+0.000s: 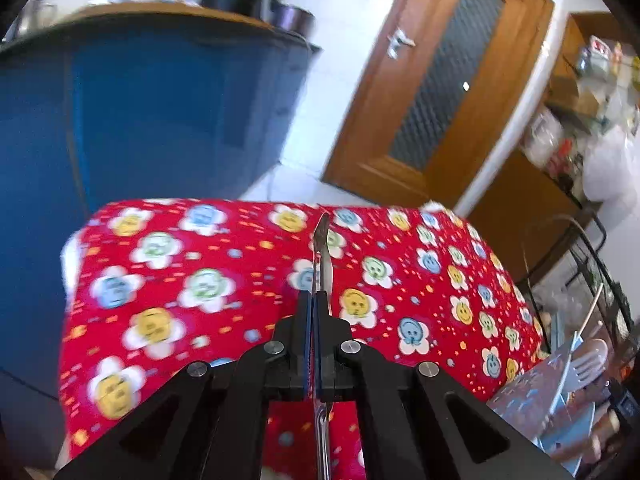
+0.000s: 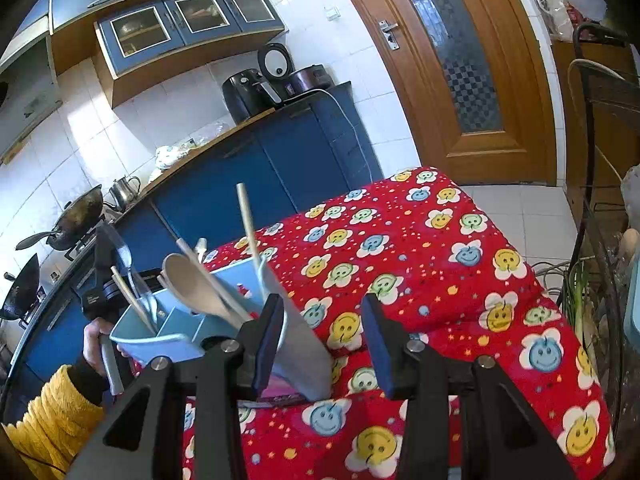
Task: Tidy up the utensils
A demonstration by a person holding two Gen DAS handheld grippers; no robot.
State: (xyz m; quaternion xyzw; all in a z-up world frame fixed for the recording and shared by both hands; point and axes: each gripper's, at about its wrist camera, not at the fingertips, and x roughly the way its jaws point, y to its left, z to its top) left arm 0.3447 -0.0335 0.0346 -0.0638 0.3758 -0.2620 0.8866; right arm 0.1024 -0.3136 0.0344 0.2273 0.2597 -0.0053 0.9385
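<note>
My left gripper [image 1: 313,300] is shut on a metal spoon [image 1: 322,252], held edge-on above the red smiley-flower tablecloth [image 1: 180,280]. In the right wrist view the left gripper [image 2: 105,256] holds the metal spoon [image 2: 127,258] over the left end of a light blue utensil holder [image 2: 180,332]. The holder holds a wooden spoon [image 2: 192,284] and chopsticks [image 2: 248,224]. A cleaver blade [image 2: 298,344] leans against the holder. My right gripper [image 2: 324,340] is open and empty, just right of the holder. The holder also shows in the left wrist view [image 1: 568,396] with a white fork [image 1: 586,364].
Blue kitchen cabinets [image 2: 280,160] stand behind the table, with an air fryer [image 2: 248,92] on top and woks [image 2: 76,216] on the stove at left. A wooden door [image 2: 460,60] is at the back. A black wire rack [image 2: 600,240] stands at the table's right edge.
</note>
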